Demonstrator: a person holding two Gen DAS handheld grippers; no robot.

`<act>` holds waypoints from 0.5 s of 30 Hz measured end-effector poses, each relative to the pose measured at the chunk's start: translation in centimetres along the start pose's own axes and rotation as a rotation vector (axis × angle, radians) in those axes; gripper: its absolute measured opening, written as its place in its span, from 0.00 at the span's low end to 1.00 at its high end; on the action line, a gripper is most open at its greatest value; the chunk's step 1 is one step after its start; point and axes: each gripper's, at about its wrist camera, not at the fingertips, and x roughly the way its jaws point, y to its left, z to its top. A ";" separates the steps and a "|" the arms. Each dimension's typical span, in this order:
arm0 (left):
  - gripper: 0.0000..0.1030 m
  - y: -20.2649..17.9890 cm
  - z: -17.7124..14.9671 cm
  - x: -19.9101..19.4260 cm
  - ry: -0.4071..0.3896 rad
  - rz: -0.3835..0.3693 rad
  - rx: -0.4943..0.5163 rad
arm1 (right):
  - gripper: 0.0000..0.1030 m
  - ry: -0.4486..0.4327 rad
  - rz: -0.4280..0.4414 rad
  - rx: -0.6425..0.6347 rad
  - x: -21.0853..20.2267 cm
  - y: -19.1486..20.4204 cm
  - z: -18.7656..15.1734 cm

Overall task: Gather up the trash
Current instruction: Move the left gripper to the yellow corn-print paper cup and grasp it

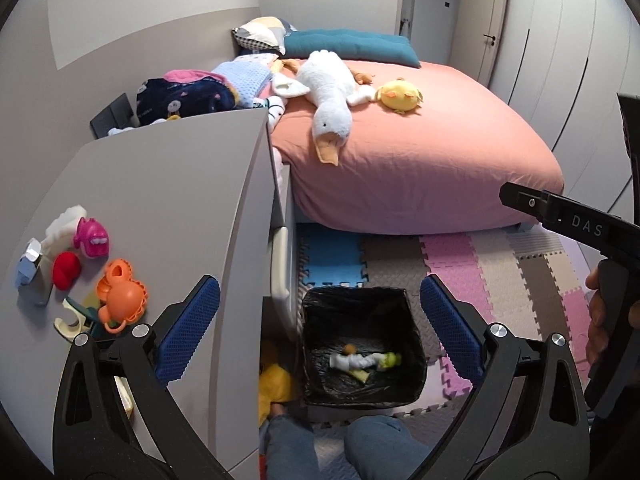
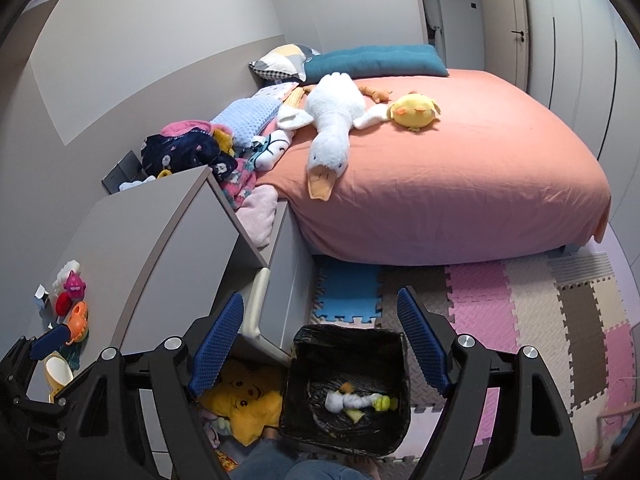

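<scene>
A black-lined trash bin stands on the floor beside the grey desk; it also shows in the right wrist view. Inside lie a crumpled white wrapper with a green end and small yellow and orange scraps. My left gripper is open and empty, above the bin and the desk edge. My right gripper is open and empty, above the bin; its body shows at the right of the left wrist view.
The grey desk holds toys: a pink monster, a red ball, an orange crab mould, a small carton. A pink bed carries a goose plush. Foam mats cover the floor. A yellow plush lies under the desk.
</scene>
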 end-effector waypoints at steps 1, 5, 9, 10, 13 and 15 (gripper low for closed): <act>0.94 0.2 -0.1 0.0 0.001 0.001 -0.006 | 0.77 0.003 0.003 -0.002 0.1 0.1 0.0; 0.94 0.9 -0.4 -0.2 0.000 0.011 -0.015 | 0.77 0.011 0.014 -0.016 0.3 0.8 -0.2; 0.94 1.4 -0.8 -0.8 -0.005 0.024 -0.013 | 0.77 0.011 0.031 -0.033 0.3 1.8 -0.3; 0.94 1.5 -0.9 -1.0 -0.008 0.029 -0.014 | 0.77 0.012 0.036 -0.038 0.3 2.1 -0.3; 0.94 2.2 -1.1 -1.5 -0.011 0.043 -0.023 | 0.77 0.018 0.050 -0.055 0.5 3.0 -0.5; 0.94 2.6 -1.2 -1.8 -0.015 0.060 -0.032 | 0.77 0.021 0.062 -0.063 0.6 3.5 -0.6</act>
